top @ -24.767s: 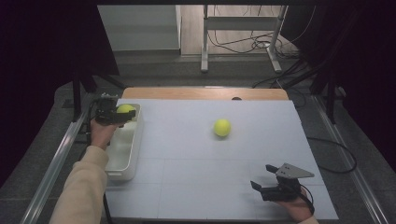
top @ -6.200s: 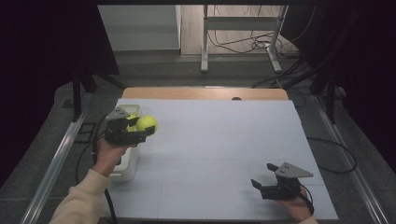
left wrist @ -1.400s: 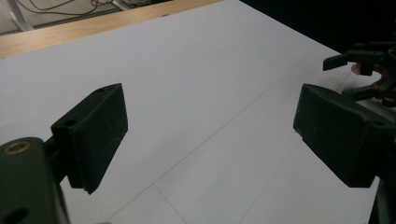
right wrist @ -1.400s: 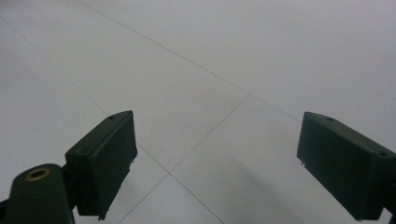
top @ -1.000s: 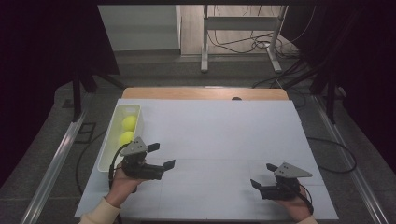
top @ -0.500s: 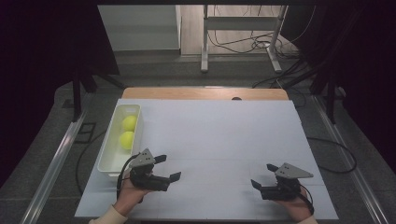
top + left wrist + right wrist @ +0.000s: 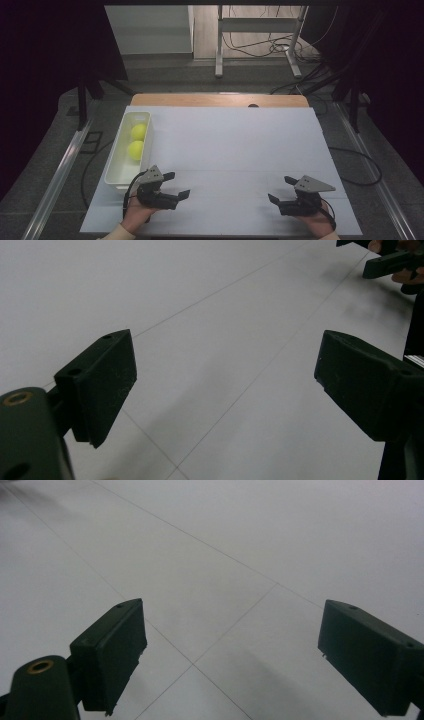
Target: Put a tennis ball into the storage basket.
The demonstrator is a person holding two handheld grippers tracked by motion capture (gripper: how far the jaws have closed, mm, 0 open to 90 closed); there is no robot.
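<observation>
Two yellow-green balls, one (image 7: 139, 131) behind the other (image 7: 135, 150), lie in a white tray (image 7: 115, 171) at the table's left. My left gripper (image 7: 176, 185) is low over the white table surface near the front left, just right of the tray's near end, open with nothing between its fingers. In the left gripper view its jaws (image 7: 225, 375) stand wide apart over bare table. My right gripper (image 7: 272, 201) rests at the front right, open and empty; in the right gripper view its jaws (image 7: 230, 650) frame bare table.
A white sheet (image 7: 235, 150) covers the table, with a wooden strip (image 7: 215, 100) along the far edge. Metal rails run down both sides. Cables and a stand's legs (image 7: 255, 45) lie on the floor beyond the table.
My left gripper has come down and toward the front edge, ending low over the table beside the tray's near end. The right gripper has stayed put. Both balls remain in the tray.
</observation>
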